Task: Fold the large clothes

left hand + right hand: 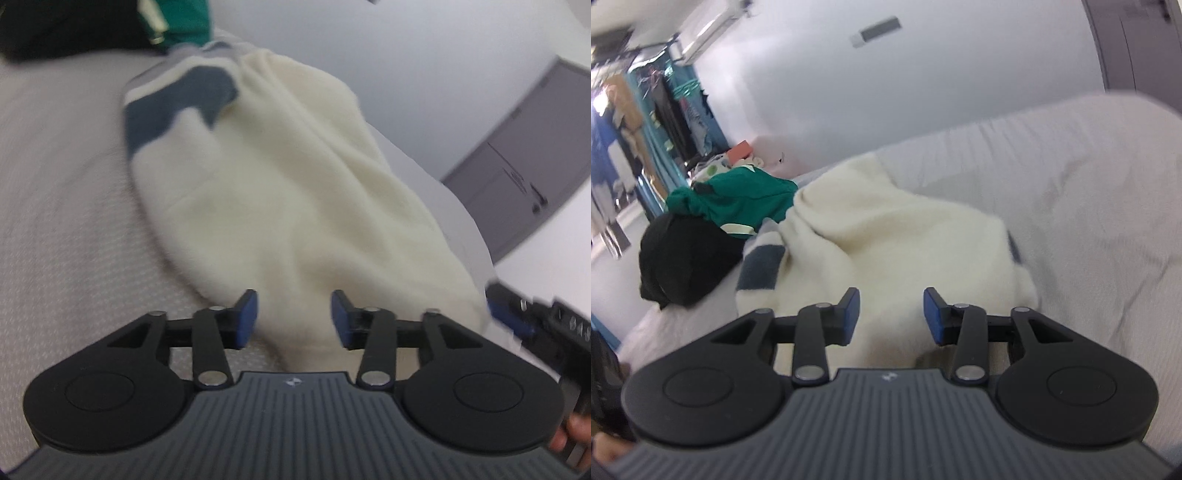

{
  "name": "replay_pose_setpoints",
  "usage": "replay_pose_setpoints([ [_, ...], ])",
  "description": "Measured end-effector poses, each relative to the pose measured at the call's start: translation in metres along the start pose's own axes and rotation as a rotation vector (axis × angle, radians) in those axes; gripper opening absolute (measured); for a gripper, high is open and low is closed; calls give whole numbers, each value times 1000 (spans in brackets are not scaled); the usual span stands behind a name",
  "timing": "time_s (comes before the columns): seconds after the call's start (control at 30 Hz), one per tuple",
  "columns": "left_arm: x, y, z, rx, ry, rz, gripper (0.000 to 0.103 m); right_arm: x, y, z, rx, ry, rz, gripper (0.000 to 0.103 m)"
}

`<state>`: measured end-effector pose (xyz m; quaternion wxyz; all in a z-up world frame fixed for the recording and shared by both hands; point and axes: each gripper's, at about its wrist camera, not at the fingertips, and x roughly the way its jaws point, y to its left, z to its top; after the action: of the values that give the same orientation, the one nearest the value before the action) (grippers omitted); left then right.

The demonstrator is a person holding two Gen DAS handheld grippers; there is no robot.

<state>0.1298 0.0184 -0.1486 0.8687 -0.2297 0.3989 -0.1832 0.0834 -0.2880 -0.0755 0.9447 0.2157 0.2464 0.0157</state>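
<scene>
Cream fleece fills the middle of both your views: the cream garment (288, 192) lies bunched on the pale grey bedcover (62, 192), with a slate-blue band (173, 107) and a thin white stripe across its far end. Your left gripper (294, 319) hangs just above the near edge of that garment with its blue pads (246, 317) standing apart; fleece shows in the gap, but neither pad presses on it, and the picture is too blurred to say whether the tips brush the cloth. Your right gripper (891, 316) sits over the same garment's near edge from the other side, its pads (932, 317) likewise parted with nothing pinched between them. In the left wrist view you can see the right gripper's blue fingertip at the far right edge, just beside the garment's corner, and part of a hand (570, 434) below it. Beyond the cream piece, at the far end of the bed, a green garment (738, 201) rests against a black garment (683, 262), both heaped and touching each other. A plain white wall (923, 92) rises behind the bed, a grey door (524, 162) stands to one side, and clothes on a rack (676, 110) hang in the distance.
</scene>
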Motion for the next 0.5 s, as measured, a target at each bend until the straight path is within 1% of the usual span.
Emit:
replay_pose_setpoints([
  [0.03,0,5,2,-35,-1,3,60,1,-5,0,40,15,12,53],
  [0.07,1,11,3,-76,-2,-4,60,3,-10,0,81,30,19,64],
  [0.13,6,27,4,-176,10,-32,60,7,-20,-2,162,54,11,73],
  [0.2,15,41,8,-275,31,-53,60,9,-30,-4,245,67,-23,73],
  [0.23,18,47,8,-307,32,-64,60,11,-37,-5,285,71,-22,73],
  [0.33,29,61,10,-398,28,-93,60,23,-53,-9,378,121,-2,73],
  [0.43,39,71,13,-453,21,-92,59,34,-68,-15,483,161,60,72],
  [0.5,46,79,16,-497,7,-93,58,41,-73,-15,514,173,55,72],
])
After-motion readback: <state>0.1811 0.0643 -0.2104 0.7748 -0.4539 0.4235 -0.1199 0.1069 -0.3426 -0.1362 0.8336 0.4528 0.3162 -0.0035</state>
